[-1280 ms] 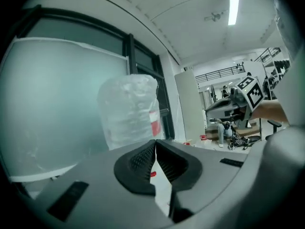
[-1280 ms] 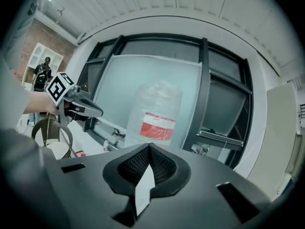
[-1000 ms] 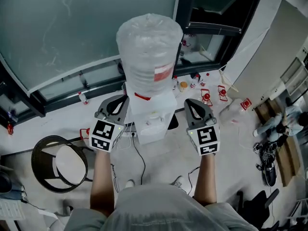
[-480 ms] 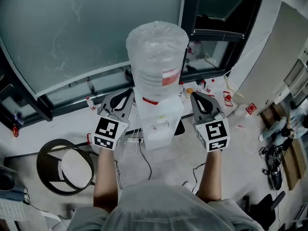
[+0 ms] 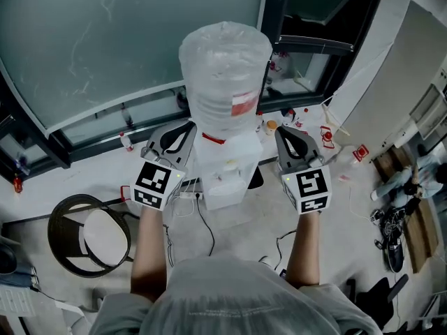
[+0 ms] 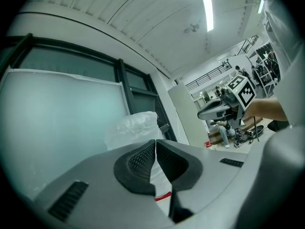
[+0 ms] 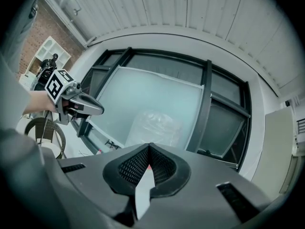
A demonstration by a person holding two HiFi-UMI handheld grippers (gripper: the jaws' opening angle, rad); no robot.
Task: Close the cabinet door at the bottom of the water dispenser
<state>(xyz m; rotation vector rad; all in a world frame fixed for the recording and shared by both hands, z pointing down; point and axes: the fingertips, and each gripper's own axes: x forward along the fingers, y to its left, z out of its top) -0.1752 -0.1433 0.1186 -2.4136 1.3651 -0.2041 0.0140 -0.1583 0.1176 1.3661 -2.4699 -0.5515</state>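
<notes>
The white water dispenser (image 5: 227, 172) stands on the floor below me, with a plastic-wrapped bottle (image 5: 225, 75) on top. Its bottom cabinet door is hidden under the dispenser's top in the head view. My left gripper (image 5: 183, 128) hovers at the dispenser's left side and my right gripper (image 5: 285, 134) at its right side, neither touching it. Both are shut with nothing between the jaws. In the left gripper view the shut left gripper (image 6: 155, 144) points past the bottle (image 6: 132, 127). In the right gripper view the right gripper (image 7: 148, 149) is shut in front of the bottle (image 7: 155, 124).
A black round bin with a white liner (image 5: 87, 236) stands on the floor at the left. Cables (image 5: 202, 222) trail from the dispenser's foot. Small red-capped items (image 5: 325, 135) lie at the right. A dark-framed window (image 5: 126, 33) runs behind, and a seated person (image 5: 398, 180) is far right.
Both grippers have risen a little alongside the dispenser, staying shut and empty. The head view has shifted slightly with them.
</notes>
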